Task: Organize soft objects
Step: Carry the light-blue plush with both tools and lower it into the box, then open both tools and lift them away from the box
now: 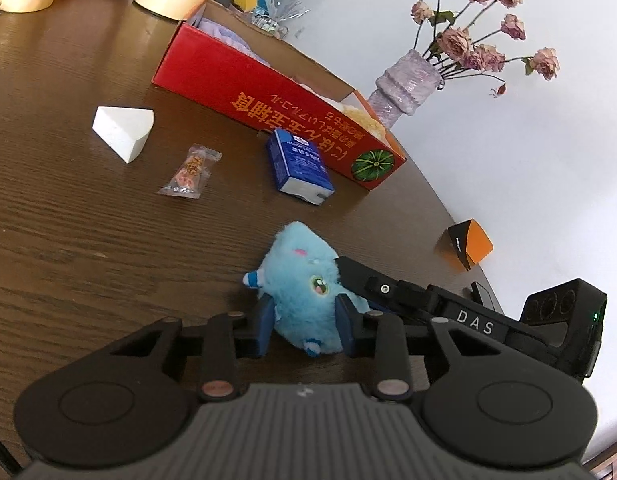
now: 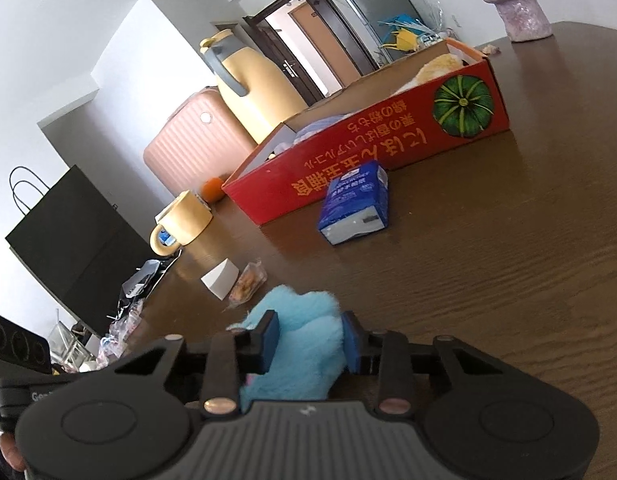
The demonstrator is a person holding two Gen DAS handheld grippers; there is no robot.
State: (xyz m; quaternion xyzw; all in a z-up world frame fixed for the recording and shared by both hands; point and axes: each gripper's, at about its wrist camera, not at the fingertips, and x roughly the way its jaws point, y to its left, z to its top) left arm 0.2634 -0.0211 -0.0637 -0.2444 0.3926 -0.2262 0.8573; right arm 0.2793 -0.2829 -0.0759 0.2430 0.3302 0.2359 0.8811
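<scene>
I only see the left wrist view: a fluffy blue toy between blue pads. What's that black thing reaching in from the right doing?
Observer: Those are the right tongs; their pads squeeze the blue plush toy too.
Operator: And the tall yellow shape at the top?
Observer: A yellow jug with a grey handle, behind the red box.
Operator: Anything past the table?
Observer: A pink suitcase, beside the jug.

I'm looking at a home living space: a pink suitcase [image 2: 192,140] by the wall, a door [image 2: 308,40] far off, a vase of dried roses [image 1: 404,84] on the wooden worktop [image 1: 68,220].
</scene>
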